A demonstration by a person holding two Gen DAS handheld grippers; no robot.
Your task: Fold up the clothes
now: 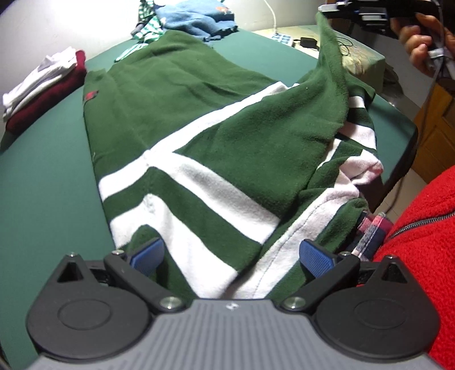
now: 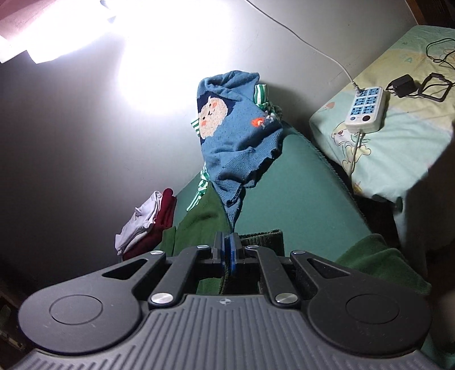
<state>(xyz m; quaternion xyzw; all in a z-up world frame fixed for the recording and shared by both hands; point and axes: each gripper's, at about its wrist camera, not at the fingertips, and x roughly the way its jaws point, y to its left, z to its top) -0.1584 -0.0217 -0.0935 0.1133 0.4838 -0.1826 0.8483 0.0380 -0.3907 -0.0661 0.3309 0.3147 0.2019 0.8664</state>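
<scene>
A green fleece garment with white stripes (image 1: 176,113) lies spread over the green table (image 1: 42,185). My left gripper (image 1: 231,256) stands open low over its near striped end, one blue pad (image 1: 148,254) on each side of a white band. My right gripper (image 2: 227,250) is shut on a green edge of the same garment (image 2: 199,219). In the left wrist view that edge is lifted high at the upper right, where the right gripper (image 1: 330,8) and a hand (image 1: 421,42) show.
A folded white and dark red stack (image 1: 42,85) sits at the table's left edge. A blue knitted sweater (image 2: 233,133) and a green-striped piece (image 1: 145,31) lie at the far end. A power strip (image 2: 365,109) rests on a cloth-covered surface to the right. A red fleece jacket (image 1: 421,244) is near right.
</scene>
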